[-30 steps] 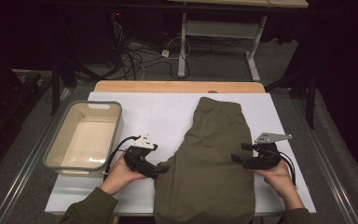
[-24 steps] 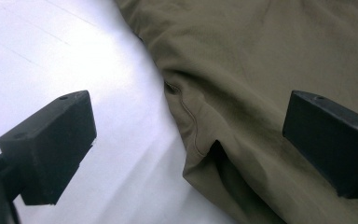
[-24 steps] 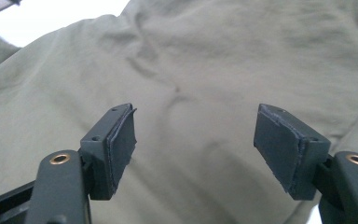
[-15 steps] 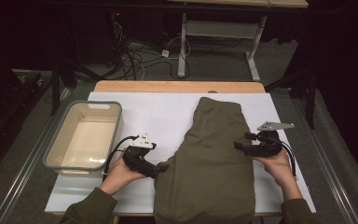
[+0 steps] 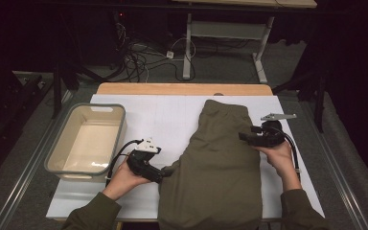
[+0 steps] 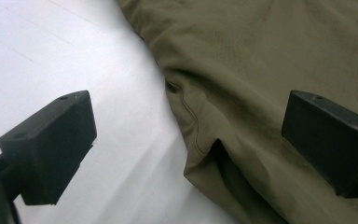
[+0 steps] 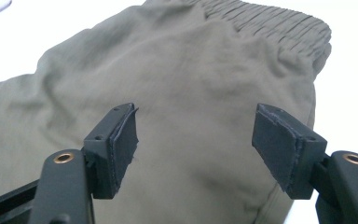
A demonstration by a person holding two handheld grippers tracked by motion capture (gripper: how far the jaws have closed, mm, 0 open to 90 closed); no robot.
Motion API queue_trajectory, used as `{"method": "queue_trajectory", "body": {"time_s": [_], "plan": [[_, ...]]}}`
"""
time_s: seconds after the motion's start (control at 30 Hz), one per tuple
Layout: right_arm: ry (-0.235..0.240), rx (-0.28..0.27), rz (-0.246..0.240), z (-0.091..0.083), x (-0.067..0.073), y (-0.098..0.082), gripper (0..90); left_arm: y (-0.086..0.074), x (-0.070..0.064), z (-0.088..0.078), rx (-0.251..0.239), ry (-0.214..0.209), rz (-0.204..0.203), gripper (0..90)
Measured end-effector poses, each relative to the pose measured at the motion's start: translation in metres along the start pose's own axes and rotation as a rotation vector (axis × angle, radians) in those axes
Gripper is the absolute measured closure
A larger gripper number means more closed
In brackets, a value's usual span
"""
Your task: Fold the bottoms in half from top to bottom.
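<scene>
We seeing beige plastic bin (image 5: pixel 87 142) sitting at left edge of white table (image 5: pixel 163 117), interior bare. Wooden strip (image 5: pixel 184 89) running along table's far edge. Beyond it, dark cables (image 5: pixel 141 60) lying tangled on floor beside white desk frame (image 5: pixel 223 40).

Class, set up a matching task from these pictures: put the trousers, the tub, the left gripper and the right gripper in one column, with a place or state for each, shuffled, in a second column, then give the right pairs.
Column one:
1. trousers
2. tub
3. left gripper
4. right gripper

Column two:
A. open, at the garment's left edge
B. empty, at the table's left
C. open, over the garment's right side near the waistband
D. olive, spread flat on the white sheet

Pairs: 1-D, 2-B, 3-A, 4-C
</scene>
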State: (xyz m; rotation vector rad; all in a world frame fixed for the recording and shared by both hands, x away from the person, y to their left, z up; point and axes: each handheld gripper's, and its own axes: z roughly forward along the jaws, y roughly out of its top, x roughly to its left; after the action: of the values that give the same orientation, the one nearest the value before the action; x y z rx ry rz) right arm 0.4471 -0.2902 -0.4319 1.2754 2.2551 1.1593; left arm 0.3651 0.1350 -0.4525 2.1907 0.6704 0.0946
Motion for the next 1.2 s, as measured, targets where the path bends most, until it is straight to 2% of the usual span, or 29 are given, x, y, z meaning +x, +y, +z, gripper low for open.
{"method": "queue_trajectory", "body": {"time_s": [0.17,0.37,0.47,0.57,0.67,0.77,0.9,1.2], "plan": [[-0.004,-0.002,0.049,0.009,-0.012,0.013,33.1,-0.001,0.001,0.001,0.005,0.001,0.001,3.1],[-0.041,0.005,0.058,0.02,-0.022,0.032,36.6,0.0,0.001,0.002,0.005,0.004,0.0,3.2],[-0.061,-0.008,0.08,0.024,-0.031,0.038,39.8,0.0,0.001,0.003,0.009,0.007,0.003,3.6],[-0.082,-0.001,0.113,0.028,-0.041,0.041,42.9,0.0,0.001,0.005,0.008,0.008,0.001,3.9],[-0.105,0.007,0.132,0.033,-0.05,0.045,45.9,0.001,-0.002,0.006,0.01,0.019,0.018,4.2],[-0.113,0.013,0.157,0.039,-0.058,0.047,48.7,0.0,-0.002,0.006,0.015,0.019,0.018,4.3],[-0.114,0.019,0.184,0.049,-0.064,0.047,50.7,0.0,0.0,0.007,0.015,0.022,0.012,4.3],[-0.126,0.068,0.234,0.071,-0.074,0.043,53.5,0.0,-0.001,0.007,0.021,0.026,0.02,4.5]]}}
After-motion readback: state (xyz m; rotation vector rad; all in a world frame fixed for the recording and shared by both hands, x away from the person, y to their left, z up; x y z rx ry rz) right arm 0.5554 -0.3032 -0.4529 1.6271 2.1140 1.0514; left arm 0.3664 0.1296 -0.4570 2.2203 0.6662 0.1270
